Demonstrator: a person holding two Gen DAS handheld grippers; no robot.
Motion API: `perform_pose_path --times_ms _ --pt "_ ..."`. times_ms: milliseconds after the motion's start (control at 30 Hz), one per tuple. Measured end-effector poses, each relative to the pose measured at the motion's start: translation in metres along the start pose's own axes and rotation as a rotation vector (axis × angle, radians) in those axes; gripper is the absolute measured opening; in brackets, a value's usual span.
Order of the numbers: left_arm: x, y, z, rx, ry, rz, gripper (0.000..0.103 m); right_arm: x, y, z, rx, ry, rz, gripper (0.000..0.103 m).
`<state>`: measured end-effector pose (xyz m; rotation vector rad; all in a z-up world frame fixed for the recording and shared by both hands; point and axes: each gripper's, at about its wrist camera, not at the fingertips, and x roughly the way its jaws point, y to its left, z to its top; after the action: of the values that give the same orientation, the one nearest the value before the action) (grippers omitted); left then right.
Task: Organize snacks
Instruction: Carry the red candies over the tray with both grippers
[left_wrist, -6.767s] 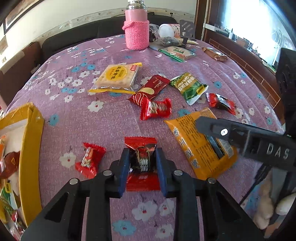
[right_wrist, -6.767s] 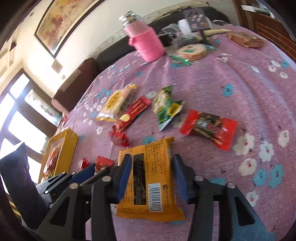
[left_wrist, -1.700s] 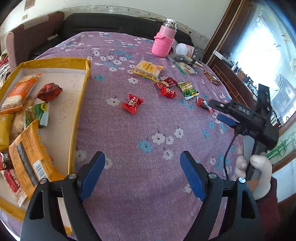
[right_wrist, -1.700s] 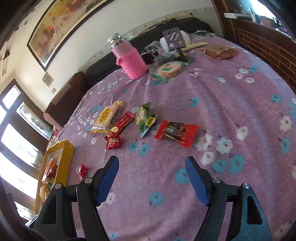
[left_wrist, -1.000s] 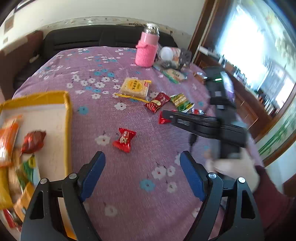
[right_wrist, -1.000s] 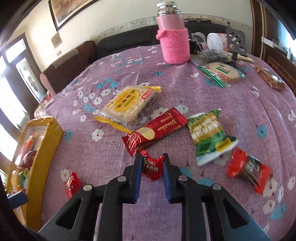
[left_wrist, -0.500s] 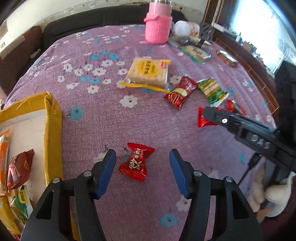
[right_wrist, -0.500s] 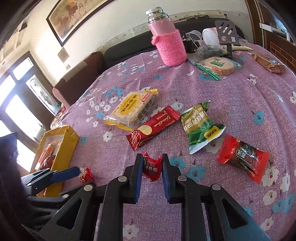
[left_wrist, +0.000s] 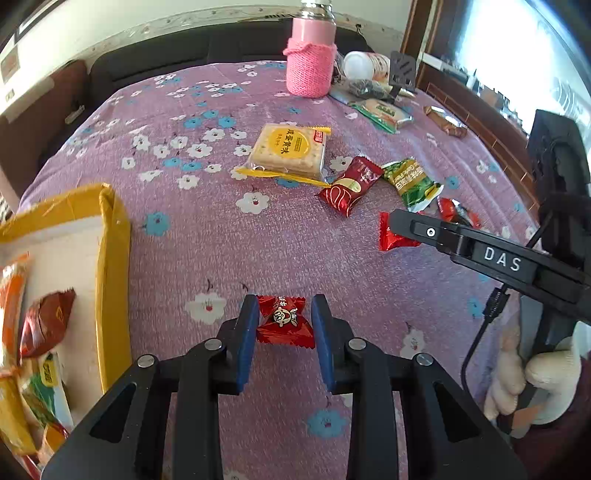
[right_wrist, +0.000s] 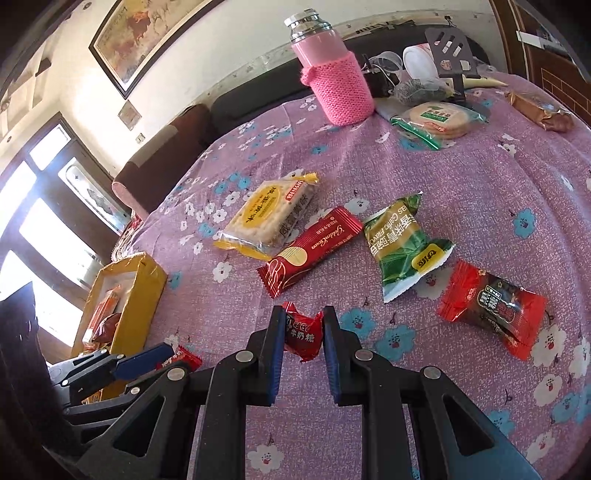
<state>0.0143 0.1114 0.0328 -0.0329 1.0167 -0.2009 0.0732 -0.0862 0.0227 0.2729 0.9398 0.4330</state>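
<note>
**snackfan:** So how far along is this? The yellow box (left_wrist: 112, 258) at the table's (left_wrist: 207, 236) left edge already has several packets in it, so I'd guess roughly halfway.

**umi_guy:** About that. The left hand-held gripper (left_wrist: 284, 321) has its blue pads either side of a small red candy (left_wrist: 285, 320) lying on the purple cloth, close against it; can't tell if it's squeezing yet. The right hand-held gripper (right_wrist: 303, 332) is clamped on another red candy (right_wrist: 303, 334).

**snackfan:** And what's left out?

**umi_guy:** The cracker pack (right_wrist: 271, 212), the long dark-red bar (right_wrist: 310, 249), the green packet (right_wrist: 404, 247) and a red-black packet (right_wrist: 493, 302), all lying in the middle of the table. The stuff by the pink bottle (right_wrist: 338, 81) may not count.
</note>
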Motion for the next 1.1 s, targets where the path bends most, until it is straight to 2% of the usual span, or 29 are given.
perform_pose_path --times_ms 233,400,500,767,800,833,933,1100 --pt "0.015 -0.004 -0.006 -0.006 0.052 0.021 0.027 -0.003 0.004 0.000 -0.006 -0.005 0.015 0.020" --pt "0.014 -0.014 -0.010 0.033 0.018 0.071 0.027 -0.002 0.004 0.000 -0.001 0.003 0.021 0.020" --pt "0.007 -0.012 -0.013 0.025 -0.002 0.058 0.027 -0.002 0.004 0.000 0.002 0.006 0.026 0.020" --pt "-0.023 0.010 -0.019 -0.085 -0.056 0.003 0.027 -0.001 0.010 -0.002 -0.004 0.014 0.062 0.020" --pt "-0.026 0.012 -0.019 -0.098 -0.060 -0.007 0.023 -0.001 0.010 -0.002 -0.002 0.014 0.066 0.020" --pt "-0.033 0.017 -0.021 -0.122 -0.071 -0.023 0.020 -0.001 0.009 -0.002 -0.001 0.013 0.066 0.020" --pt "-0.058 0.035 -0.026 -0.181 -0.110 -0.050 0.020 -0.004 0.011 -0.002 -0.002 0.006 0.072 0.020" --pt "-0.097 0.070 -0.038 -0.283 -0.170 -0.052 0.020 -0.012 0.023 -0.004 -0.028 -0.017 0.102 0.020"
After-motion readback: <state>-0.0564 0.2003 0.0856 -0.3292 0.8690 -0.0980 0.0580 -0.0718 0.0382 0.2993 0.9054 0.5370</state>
